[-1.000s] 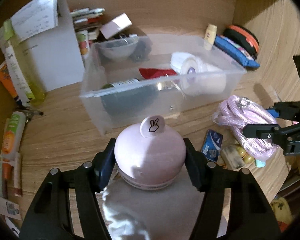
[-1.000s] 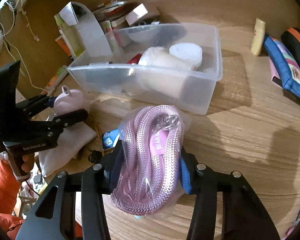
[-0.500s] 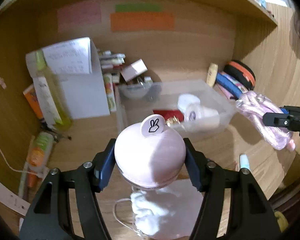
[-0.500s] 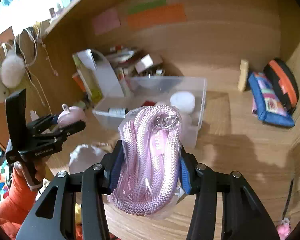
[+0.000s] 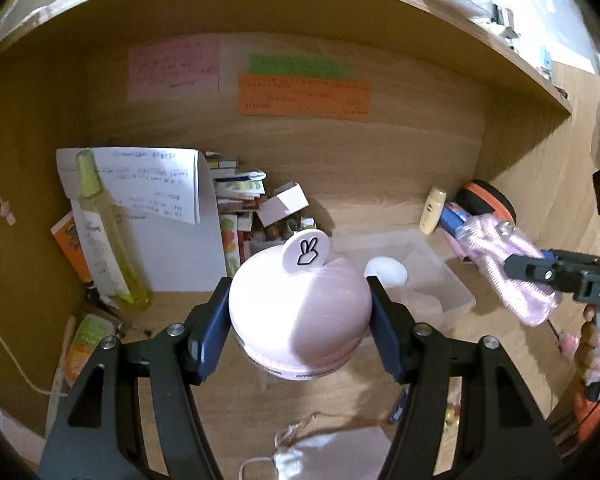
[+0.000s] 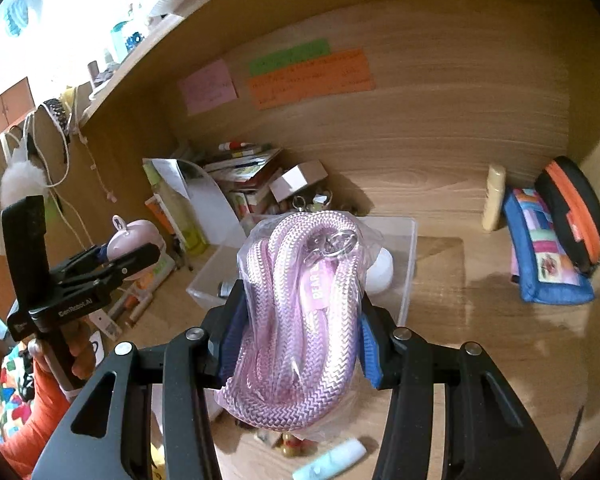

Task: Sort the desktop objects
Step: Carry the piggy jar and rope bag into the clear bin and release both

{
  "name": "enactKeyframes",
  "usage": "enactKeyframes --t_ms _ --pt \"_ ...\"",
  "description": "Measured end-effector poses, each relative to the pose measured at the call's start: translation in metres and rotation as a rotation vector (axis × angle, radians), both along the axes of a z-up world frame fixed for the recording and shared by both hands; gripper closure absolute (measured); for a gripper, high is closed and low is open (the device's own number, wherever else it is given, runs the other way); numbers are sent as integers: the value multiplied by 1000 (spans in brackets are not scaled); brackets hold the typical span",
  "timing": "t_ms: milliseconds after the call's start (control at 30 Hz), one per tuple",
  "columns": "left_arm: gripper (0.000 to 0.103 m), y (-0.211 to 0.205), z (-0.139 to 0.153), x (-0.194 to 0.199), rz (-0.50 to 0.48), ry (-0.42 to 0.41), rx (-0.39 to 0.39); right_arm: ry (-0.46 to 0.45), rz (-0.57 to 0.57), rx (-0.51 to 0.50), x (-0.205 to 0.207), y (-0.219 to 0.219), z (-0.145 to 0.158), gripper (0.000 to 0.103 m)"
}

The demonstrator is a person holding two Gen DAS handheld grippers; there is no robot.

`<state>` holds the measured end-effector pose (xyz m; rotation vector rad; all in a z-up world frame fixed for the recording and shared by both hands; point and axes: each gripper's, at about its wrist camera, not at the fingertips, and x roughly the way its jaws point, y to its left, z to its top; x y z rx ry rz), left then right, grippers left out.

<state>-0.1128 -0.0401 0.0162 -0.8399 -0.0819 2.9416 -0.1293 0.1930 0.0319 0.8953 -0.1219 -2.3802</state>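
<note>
Above wooden desk (image 5: 236, 400), left tongs (image 5: 300, 316) clamp pink domed jar (image 5: 300, 312); right tongs (image 6: 296, 332) clamp bagged pink rope (image 6: 300, 304).

The right gripper (image 6: 298, 320) has its blue-padded jaws clamped on a coiled pink braided rope sealed in a clear plastic bag (image 6: 300, 304), held up above the wooden tabletop (image 6: 480, 320). Behind the rope sits a clear plastic storage bin (image 6: 404, 280) holding a white round lid (image 6: 382, 270). At nine o'clock the left gripper (image 6: 124, 258), gripped by a hand (image 6: 80, 360) in an orange sleeve, pinches a pink dome-shaped jar (image 6: 134, 236). At three o'clock a blue patchwork pencil pouch (image 6: 544, 256) lies beside a black case with an orange zip (image 6: 576, 212).
</note>
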Motion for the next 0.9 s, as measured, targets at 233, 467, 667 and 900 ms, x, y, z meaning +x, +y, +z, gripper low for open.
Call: enactKeyframes --t_ms 233,467,667,900 --pt "40 -6 -14 -35 -9 -40 20 -42 17 33 -34 -21 -14 58" --pt "40 -10 -35 -76 -22 -100 27 -83 41 93 -64 -49 -33 58" --pt "40 -8 -62 -105 -12 -144 40 -106 45 157 -88 -71 -54 58" --pt "40 3 -80 -110 -63 -170 -35 -124 71 244 -104 -90 -73 58"
